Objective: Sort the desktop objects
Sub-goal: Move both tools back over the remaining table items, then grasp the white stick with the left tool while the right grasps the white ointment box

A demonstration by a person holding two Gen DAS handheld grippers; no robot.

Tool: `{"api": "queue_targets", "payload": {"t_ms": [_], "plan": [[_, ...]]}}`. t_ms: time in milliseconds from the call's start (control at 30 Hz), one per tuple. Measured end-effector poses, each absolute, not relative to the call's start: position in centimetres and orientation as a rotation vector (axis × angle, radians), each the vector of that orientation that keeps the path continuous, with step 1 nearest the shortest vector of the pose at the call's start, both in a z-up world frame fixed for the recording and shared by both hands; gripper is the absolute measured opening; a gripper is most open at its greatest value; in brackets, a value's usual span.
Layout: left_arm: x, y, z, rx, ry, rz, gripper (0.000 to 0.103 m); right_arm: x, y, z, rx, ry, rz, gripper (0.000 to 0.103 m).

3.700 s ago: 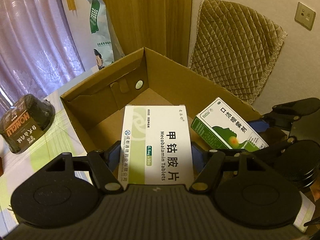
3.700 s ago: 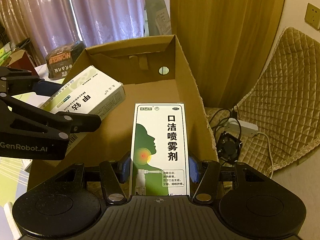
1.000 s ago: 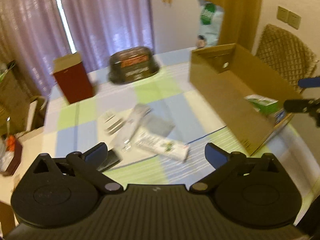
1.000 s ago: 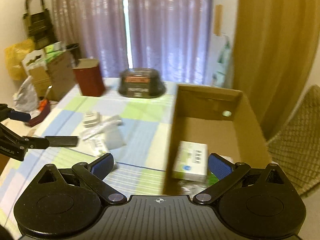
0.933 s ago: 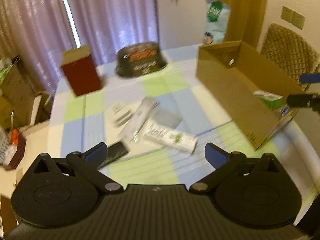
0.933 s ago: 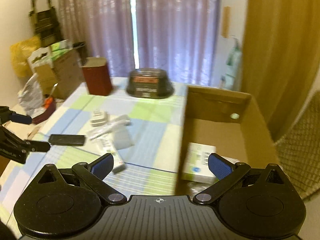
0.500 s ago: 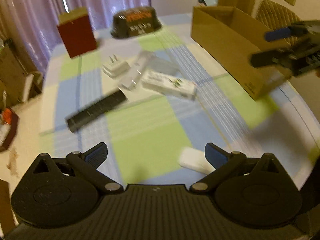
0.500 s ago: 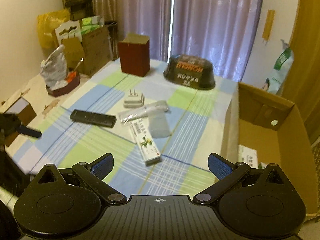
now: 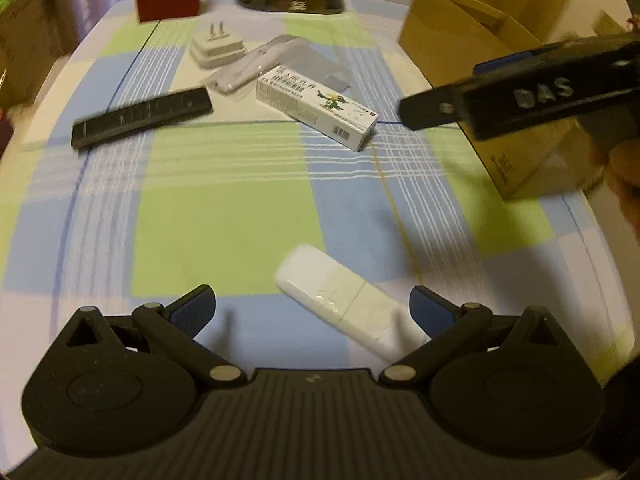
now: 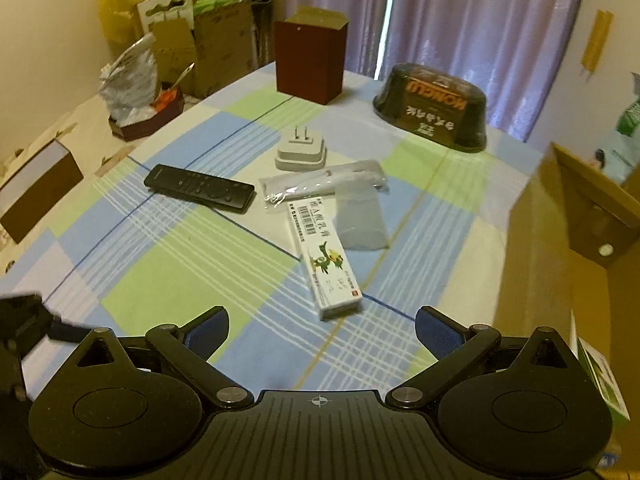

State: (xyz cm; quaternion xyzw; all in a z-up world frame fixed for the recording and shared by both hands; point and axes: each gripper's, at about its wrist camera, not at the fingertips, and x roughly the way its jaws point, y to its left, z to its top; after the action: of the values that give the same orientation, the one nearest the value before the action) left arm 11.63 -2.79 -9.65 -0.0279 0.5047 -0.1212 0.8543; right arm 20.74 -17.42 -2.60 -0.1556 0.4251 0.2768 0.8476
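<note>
One remote [image 10: 199,188], one plug [image 10: 300,150], two long white boxes [image 9: 316,106] [image 9: 348,302].

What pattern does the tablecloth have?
The tablecloth is checked in green, blue and white squares with thin stripes, clearest in the right wrist view.

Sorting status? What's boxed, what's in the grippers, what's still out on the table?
Boxed: at least one green-and-white carton shows inside the cardboard box.
In hand: nothing. The left hand-held gripper and right hand-held gripper are both open; the left one hangs over a white device.
Left: black remote, plug adapter, bagged white item, long medicine box.
</note>
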Motion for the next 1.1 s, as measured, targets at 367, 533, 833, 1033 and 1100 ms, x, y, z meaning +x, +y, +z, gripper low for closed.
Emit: {"api": "queue_targets", "payload": {"t_ms": [367, 533, 833, 1033, 1100], "plan": [[11.2, -5.6, -12.6, -0.076, 1.039, -0.143, 0.083, 23.6, -16.8, -5.4, -0.342, 0.940, 0.617, 0.089], [11.3, -5.5, -12.6, -0.027, 1.028, -0.145, 0.072, 24.1, -16.7, -6.5, -0.337, 0.957, 0.630, 0.089], [13.4, -1.2, -12.5, -0.007, 1.028, -0.126, 0.063, 25.2, -16.0, -8.1, -0.304, 0.984, 0.631, 0.089], [15.0, 0.7, -12.4, 0.039, 1.019, -0.178, 0.054, 26.2, -15.1, -9.2, -0.290, 0.997, 0.632, 0.081], [15.5, 1.0, -12.3, 0.047, 1.013, -0.201, 0.050, 26.5, -14.8, -9.4, -0.295, 0.991, 0.630, 0.080]]}}
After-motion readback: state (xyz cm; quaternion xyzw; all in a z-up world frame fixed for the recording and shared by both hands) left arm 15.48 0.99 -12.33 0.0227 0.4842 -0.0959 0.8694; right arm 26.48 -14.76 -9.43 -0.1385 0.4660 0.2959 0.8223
